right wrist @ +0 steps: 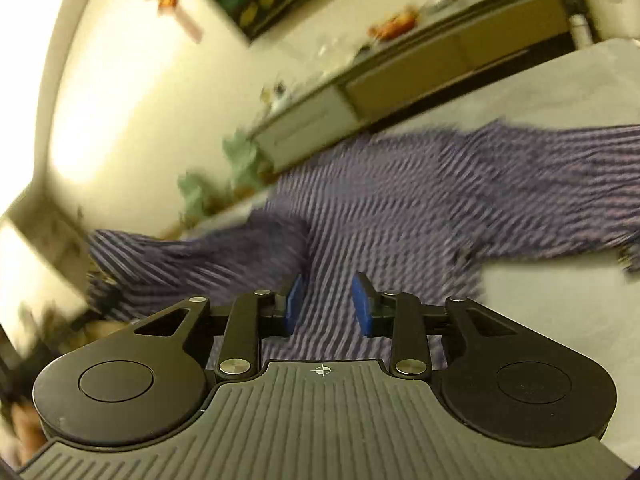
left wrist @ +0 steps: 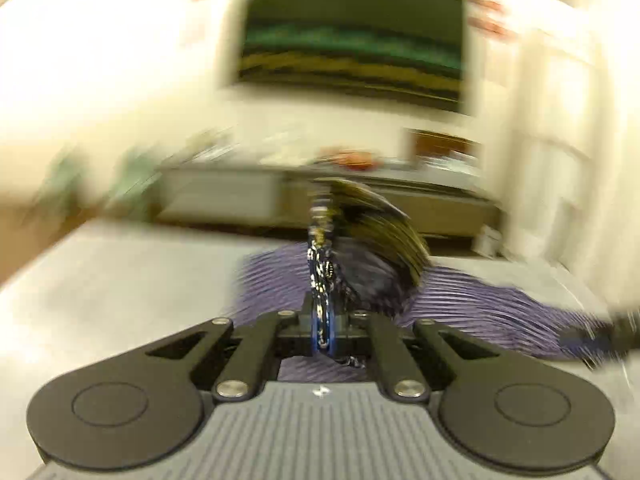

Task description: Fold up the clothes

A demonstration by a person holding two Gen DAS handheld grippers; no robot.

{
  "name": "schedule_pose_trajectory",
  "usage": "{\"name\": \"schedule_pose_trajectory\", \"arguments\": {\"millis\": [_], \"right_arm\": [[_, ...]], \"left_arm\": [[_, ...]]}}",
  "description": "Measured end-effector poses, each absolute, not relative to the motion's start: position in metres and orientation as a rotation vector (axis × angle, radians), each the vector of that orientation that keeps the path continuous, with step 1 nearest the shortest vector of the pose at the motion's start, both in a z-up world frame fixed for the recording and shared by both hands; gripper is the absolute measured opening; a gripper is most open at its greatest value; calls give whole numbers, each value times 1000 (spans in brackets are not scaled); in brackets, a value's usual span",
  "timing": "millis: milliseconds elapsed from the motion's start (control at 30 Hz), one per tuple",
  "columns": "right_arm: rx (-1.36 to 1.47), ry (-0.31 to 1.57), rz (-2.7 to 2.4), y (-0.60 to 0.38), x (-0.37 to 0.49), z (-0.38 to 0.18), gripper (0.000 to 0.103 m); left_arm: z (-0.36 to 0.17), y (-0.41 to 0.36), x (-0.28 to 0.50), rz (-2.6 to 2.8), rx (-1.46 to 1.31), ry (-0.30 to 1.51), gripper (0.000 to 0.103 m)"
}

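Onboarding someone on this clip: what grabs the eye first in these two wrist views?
The purple striped garment spread over the pale table dominates the right wrist view, with the right gripper open just above it, blue fingers apart and nothing between them. In the left wrist view, the left gripper is shut on a bunch of that cloth, heavily blurred. Behind, a dark green-and-yellow picture hangs on the cream wall.

Both tools alike: left gripper (left wrist: 322, 320) and right gripper (right wrist: 326, 307) have matte black linkage arms with silver pivot screws, two round black discs flanking a grey ribbed housing (right wrist: 324, 412), small white crosshair mark at the housing's front edge, blue finger pads (right wrist: 361, 307) ahead of it.
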State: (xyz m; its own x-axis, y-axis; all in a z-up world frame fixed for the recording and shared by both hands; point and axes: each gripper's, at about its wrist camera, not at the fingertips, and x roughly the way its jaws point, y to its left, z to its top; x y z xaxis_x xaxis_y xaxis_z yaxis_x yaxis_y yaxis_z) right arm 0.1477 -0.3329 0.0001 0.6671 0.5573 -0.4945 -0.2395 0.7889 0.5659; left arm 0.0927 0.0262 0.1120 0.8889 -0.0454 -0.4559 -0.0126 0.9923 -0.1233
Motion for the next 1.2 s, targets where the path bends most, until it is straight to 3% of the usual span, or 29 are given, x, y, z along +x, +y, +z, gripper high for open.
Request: {"name": "schedule_pose_trajectory", "arguments": {"millis": [67,200,367,933,1033,1100,1167,1200], "right_arm": [[403,757,521,-297,146,-7,37],[274,815,606,-231,139,-17,38],[210,837,649,-180,132,-22,44],[111,876,604,-149,149,-42,49],[93,857,603,-146,149,-37,50],[73,840,601,-140,147,-33,50],[37,818,597,-129,146,-30,50],[16,805,596,-123,145,-27,51]], "left_arm": [[98,74,75,31,-247,543,5],[72,92,43,41,-346,556,5],[76,97,-6,70,-386,450,5],[61,92,-60,129,-359,505,7],[57,91,-63,78,-347,541,14],[54,94,-66,44,-366,574,24],[52,101,-71,2,-405,597,59],[51,105,-73,-18,-425,607,63]]}}
